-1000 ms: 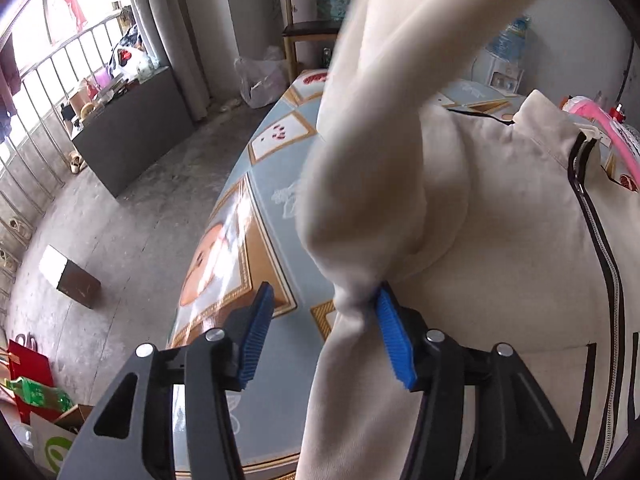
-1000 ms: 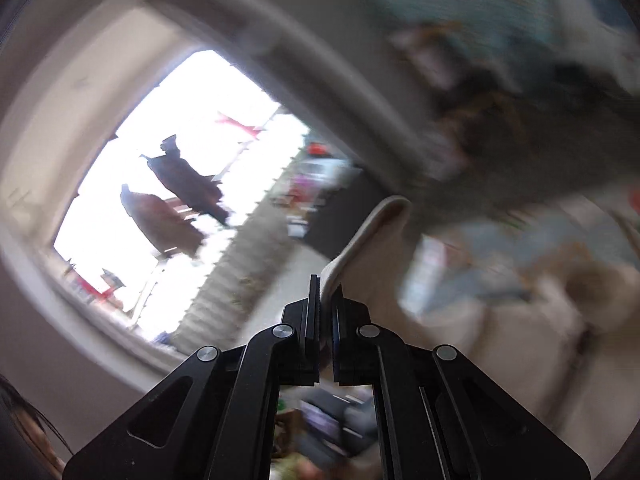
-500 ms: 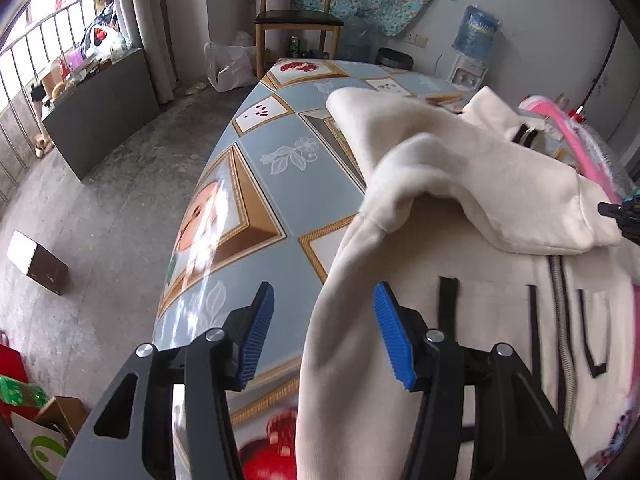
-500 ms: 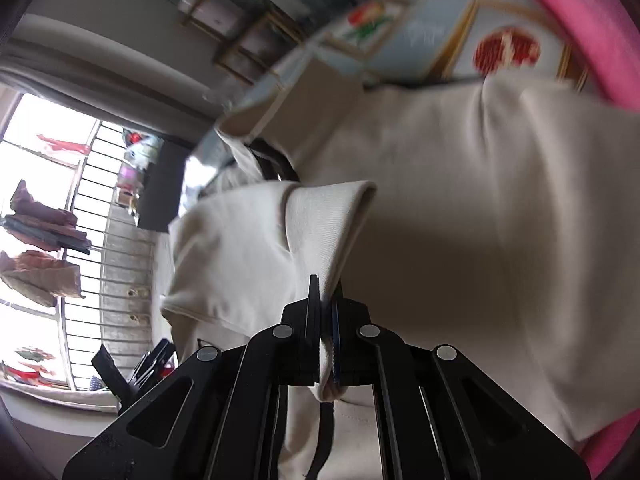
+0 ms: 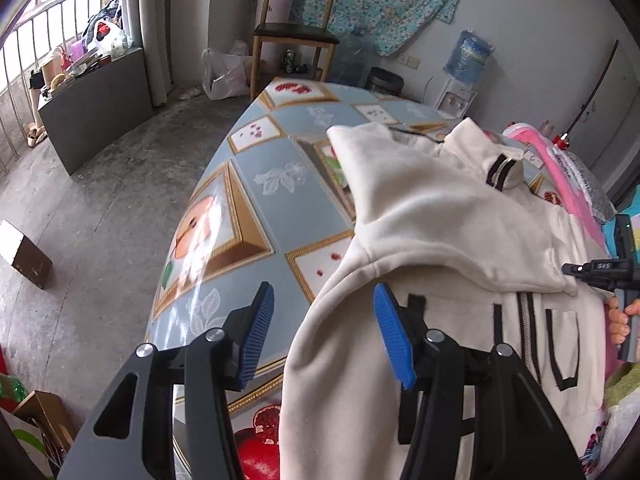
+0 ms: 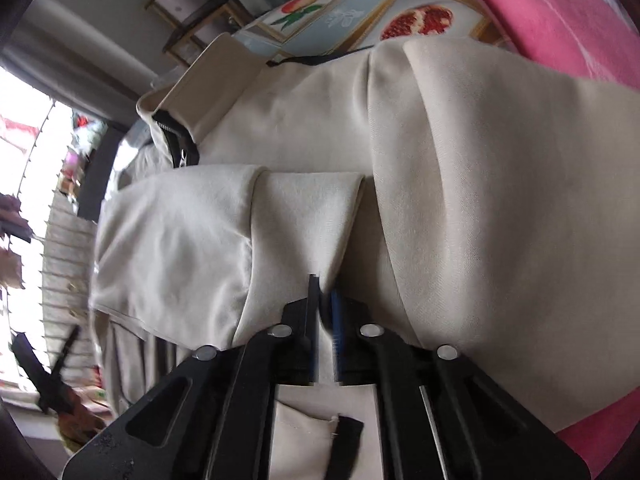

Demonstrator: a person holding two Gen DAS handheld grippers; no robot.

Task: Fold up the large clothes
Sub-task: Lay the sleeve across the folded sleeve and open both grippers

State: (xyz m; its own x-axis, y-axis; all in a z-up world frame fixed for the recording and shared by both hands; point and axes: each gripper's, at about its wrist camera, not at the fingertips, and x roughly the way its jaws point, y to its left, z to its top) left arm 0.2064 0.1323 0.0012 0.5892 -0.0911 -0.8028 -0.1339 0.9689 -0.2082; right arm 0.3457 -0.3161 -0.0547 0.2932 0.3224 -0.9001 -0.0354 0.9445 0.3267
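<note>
A cream zip-up jacket (image 5: 440, 360) with black trim lies on the table (image 5: 256, 176). One sleeve (image 5: 432, 216) is laid across its chest. My left gripper (image 5: 323, 288) hovers open over the jacket's near left edge, its blue pads apart and pinching nothing. In the right wrist view my right gripper (image 6: 324, 292) is shut on the sleeve's cuff (image 6: 304, 220) and holds it low on the jacket body (image 6: 500, 160). The same right gripper (image 5: 600, 270), held by a hand, shows at the right edge of the left wrist view.
A pink cloth (image 5: 560, 184) lies beyond the jacket at the table's right side. A wooden chair (image 5: 296, 32) and a water dispenser (image 5: 466, 64) stand past the far end. The table's left edge drops to a concrete floor with a small box (image 5: 24, 256).
The right gripper swung down from high up, bringing the sleeve across the jacket's front. The left gripper drew back and up off the bunched fabric, still open.
</note>
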